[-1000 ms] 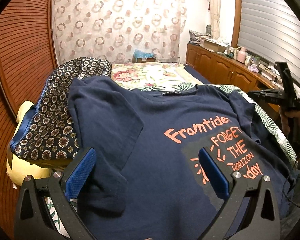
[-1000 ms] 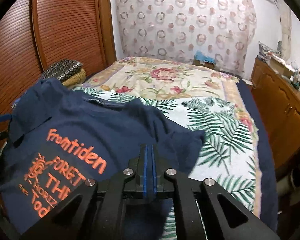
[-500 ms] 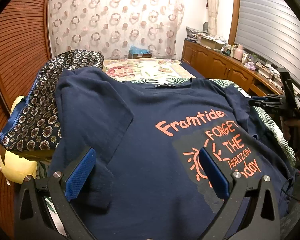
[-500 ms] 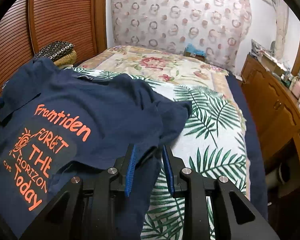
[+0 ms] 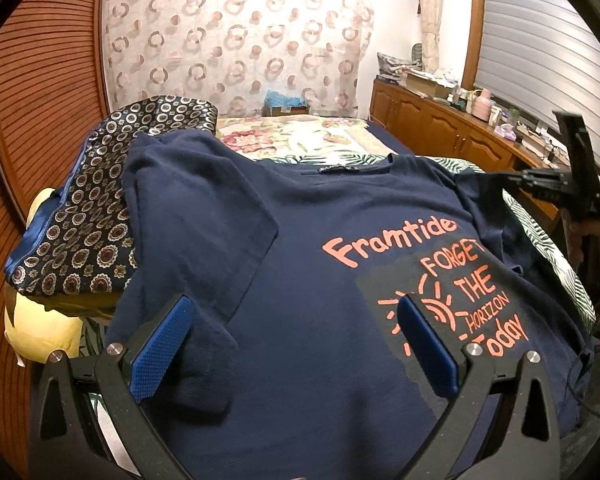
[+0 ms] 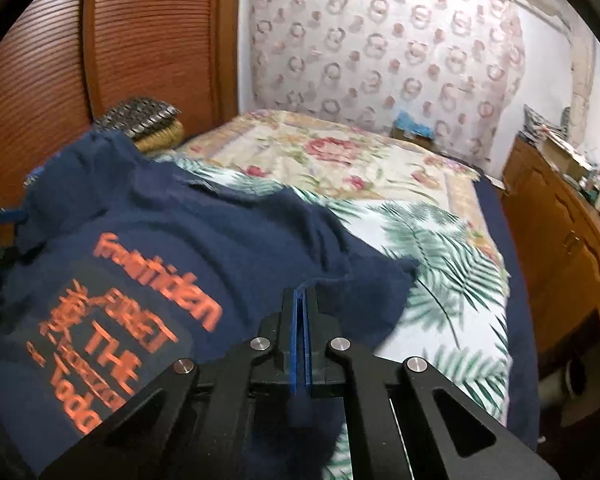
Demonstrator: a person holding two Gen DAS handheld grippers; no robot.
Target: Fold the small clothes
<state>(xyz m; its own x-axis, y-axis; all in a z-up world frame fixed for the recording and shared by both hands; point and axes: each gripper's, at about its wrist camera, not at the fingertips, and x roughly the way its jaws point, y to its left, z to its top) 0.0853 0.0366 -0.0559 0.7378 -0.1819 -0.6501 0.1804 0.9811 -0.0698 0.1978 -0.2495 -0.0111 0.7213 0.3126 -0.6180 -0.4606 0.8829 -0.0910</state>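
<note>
A navy T-shirt [image 5: 308, 280] with orange print lies spread face up on the bed; it also shows in the right wrist view [image 6: 172, 256]. Its left sleeve is folded in over the body. My left gripper [image 5: 296, 336] is open and empty, its blue pads hovering over the shirt's lower part. My right gripper [image 6: 301, 300] has its pads pressed together above the shirt's right sleeve [image 6: 360, 292]; I see no cloth between them. The right gripper also shows at the right edge of the left wrist view [image 5: 556, 184].
A patterned dark cushion [image 5: 100, 216] and a yellow pillow [image 5: 40, 328] lie left of the shirt. The bed [image 6: 432, 248] has a leaf and flower cover. A wooden cabinet [image 6: 560, 248] runs along the right. A slatted wooden door [image 6: 60, 60] stands at the left.
My right gripper opened half a second ago, and has shut again now, moving over the right sleeve. The left gripper stayed open and shifted slightly over the shirt.
</note>
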